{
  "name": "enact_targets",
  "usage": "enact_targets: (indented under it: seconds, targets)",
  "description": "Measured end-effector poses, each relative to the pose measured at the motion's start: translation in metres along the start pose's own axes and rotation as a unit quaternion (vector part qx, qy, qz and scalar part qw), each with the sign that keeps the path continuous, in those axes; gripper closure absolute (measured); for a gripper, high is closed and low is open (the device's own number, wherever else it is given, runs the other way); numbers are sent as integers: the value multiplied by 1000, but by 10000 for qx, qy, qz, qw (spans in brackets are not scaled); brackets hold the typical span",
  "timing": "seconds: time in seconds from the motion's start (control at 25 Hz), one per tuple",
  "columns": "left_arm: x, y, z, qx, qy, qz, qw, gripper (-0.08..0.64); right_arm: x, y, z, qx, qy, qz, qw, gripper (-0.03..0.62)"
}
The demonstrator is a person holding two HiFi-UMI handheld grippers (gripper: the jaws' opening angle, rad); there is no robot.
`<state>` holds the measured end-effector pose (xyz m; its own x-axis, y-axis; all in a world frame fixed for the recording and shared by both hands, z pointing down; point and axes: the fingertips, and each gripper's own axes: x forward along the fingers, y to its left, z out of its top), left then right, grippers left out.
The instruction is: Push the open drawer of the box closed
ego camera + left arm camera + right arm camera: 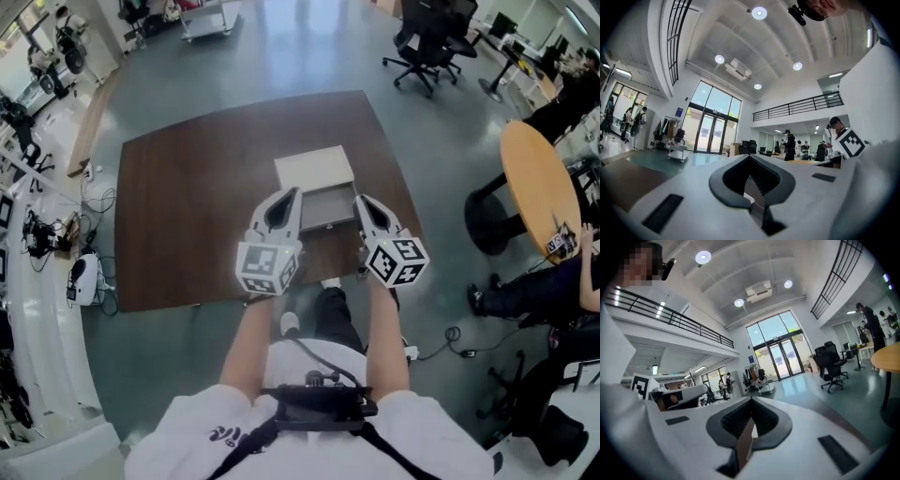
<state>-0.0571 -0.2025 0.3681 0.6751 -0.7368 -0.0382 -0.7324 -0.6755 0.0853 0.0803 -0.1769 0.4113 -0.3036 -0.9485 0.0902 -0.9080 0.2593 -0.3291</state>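
The task is not yet done: the drawer (326,208) stands pulled well out of the box (314,169) toward the person, and the whole push is left. The drawer lies between the two grippers and just beyond their tips, with the box body further ahead. The left gripper (284,211) sits at the drawer's left side and the right gripper (368,214) at its right. Whether either touches the drawer cannot be told from the head view, and both gripper views look level across the room, over the box. In its own view the left gripper (750,157) has its jaws brought together at the tip with nothing between them. The right gripper (751,400) is likewise closed and empty, which judging by the task suits pushing with the tips rather than grasping. The box is a low, square-cornered block with a flat, matte cream top. The drawer is a shallow tray with a grey inside and a pale front edge nearest the person. Both rest on a dark brown table (187,206) with a smooth, wood-toned surface. The grippers are white hard-shelled wedges with black ribbed pads, each carrying a cube of black-and-white square markers.
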Motion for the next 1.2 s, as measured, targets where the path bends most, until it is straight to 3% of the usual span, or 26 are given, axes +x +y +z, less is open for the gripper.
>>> enact_targets:
  seconds: [0.16,0.4,0.72,0.84,1.12,1.2]
  targets:
    - [29,3,-30,-107,234,-39,9997,551,7,-44,-46,741,313,-174,9966,586]
    - [63,4,-75,-326,484,18,9983,552,11,-97,-120,1652,857,-442,9815,586]
    - [97,11,-126,-424,822,148,9956,552,20,-137,-215,2980,1467,-704,9406,586]
    - [100,19,-138,-516,932,211,9941,552,26,-138,-241,2933,1825,-803,9350,586]
    - [102,23,-161,-588,1163,353,9908,551,40,-134,-279,2108,2642,-711,9385,583]
    - [102,25,-165,-602,1192,417,9902,551,44,-132,-287,1970,2812,-645,9370,545]
